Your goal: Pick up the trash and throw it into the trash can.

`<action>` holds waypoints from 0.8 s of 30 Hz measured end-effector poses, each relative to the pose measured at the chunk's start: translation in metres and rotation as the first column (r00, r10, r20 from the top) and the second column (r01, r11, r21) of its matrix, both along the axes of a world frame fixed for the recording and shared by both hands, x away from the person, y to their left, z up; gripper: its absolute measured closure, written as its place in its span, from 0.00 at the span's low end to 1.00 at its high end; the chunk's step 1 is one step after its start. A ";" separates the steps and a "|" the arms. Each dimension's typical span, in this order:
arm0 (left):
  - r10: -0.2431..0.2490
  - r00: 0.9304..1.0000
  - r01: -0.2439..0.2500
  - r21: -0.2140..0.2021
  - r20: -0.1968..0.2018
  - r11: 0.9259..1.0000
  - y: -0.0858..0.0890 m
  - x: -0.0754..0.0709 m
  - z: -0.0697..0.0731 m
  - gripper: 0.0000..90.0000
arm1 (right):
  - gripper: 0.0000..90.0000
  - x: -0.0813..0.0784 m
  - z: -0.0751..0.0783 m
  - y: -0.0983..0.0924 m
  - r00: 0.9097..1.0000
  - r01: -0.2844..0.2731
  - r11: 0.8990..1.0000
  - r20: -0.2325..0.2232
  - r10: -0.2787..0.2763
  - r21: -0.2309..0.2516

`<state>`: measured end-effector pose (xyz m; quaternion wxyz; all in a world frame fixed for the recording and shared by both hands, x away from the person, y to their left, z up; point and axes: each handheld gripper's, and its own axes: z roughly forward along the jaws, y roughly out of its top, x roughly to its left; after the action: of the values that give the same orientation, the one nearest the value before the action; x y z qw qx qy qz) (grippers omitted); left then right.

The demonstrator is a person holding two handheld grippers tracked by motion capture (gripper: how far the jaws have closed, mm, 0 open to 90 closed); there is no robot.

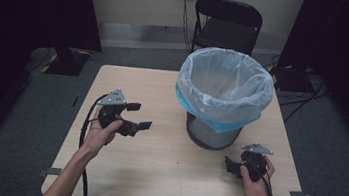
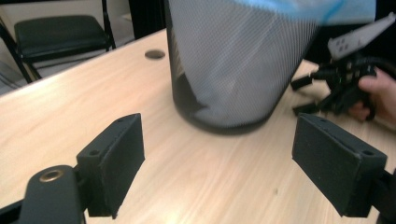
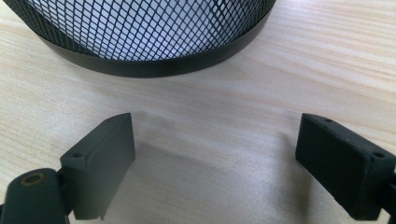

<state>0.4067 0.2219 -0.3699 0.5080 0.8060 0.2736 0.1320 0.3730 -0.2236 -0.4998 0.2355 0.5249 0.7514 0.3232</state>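
Bin (image 1: 211, 132) of black wire mesh stands on the right half of my table (image 1: 153, 176), toward the far edge, lined with a pale translucent bag (image 1: 224, 84) whose blue-tinted hem folds down over the rim. In my left gripper view the bin (image 2: 233, 70) rises straight ahead, its dark base ring on the wood. In my right gripper view its base ring (image 3: 154, 65) curves across the top, near the jaws but not touching.

My left gripper (image 1: 139, 115) is held above the table left of the bin, jaws spread wide with nothing between them; its own view shows only bare wood between the two black pads (image 2: 114, 161). My right gripper (image 1: 230, 166) sits low near the table's right front, just in front of the bin, also wide apart and empty, pads (image 3: 100, 156) over bare tabletop. From the left gripper view I can see my right hand (image 2: 376, 93) gripping it beside the bin.

Beyond the table stands a black folding chair (image 1: 226, 26) against the wall.
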 end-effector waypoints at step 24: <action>0.188 0.981 -0.177 0.155 -0.057 0.972 0.053 -0.038 -0.084 0.18 | 0.12 0.000 0.000 0.000 1.000 0.000 1.000 0.000 0.000 0.000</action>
<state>0.3691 0.2752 -0.4535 0.4218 0.8173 0.3539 0.1695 0.3730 -0.2236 -0.4998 0.2355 0.5249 0.7514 0.3231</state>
